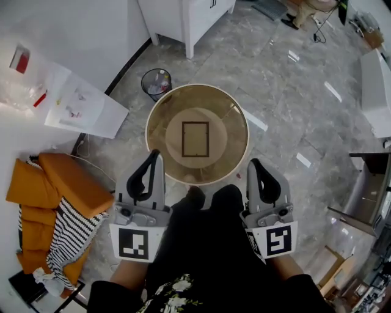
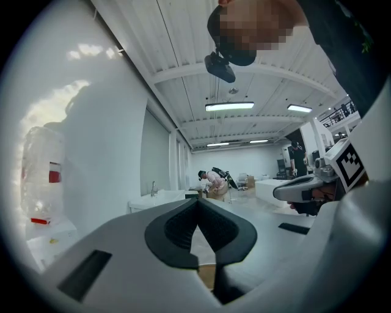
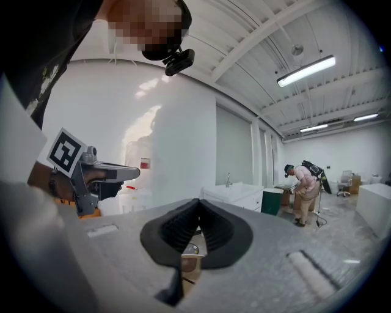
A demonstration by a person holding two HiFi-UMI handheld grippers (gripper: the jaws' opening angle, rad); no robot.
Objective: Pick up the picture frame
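Note:
A dark rectangular picture frame lies flat at the centre of a round glass-topped table. Both grippers hover short of the table's near rim, pointing level over it. My left gripper sits at the near left edge with its jaws shut and nothing between them. My right gripper sits at the near right edge, also shut and empty. In the left gripper view the shut jaws fill the foreground, with the right gripper off to the side. In the right gripper view the jaws are closed, with the left gripper alongside.
A black waste bin stands beyond the table, with a white cabinet further back. An orange sofa with a striped throw lies to the left. Papers rest on a white surface. A person bends over far off.

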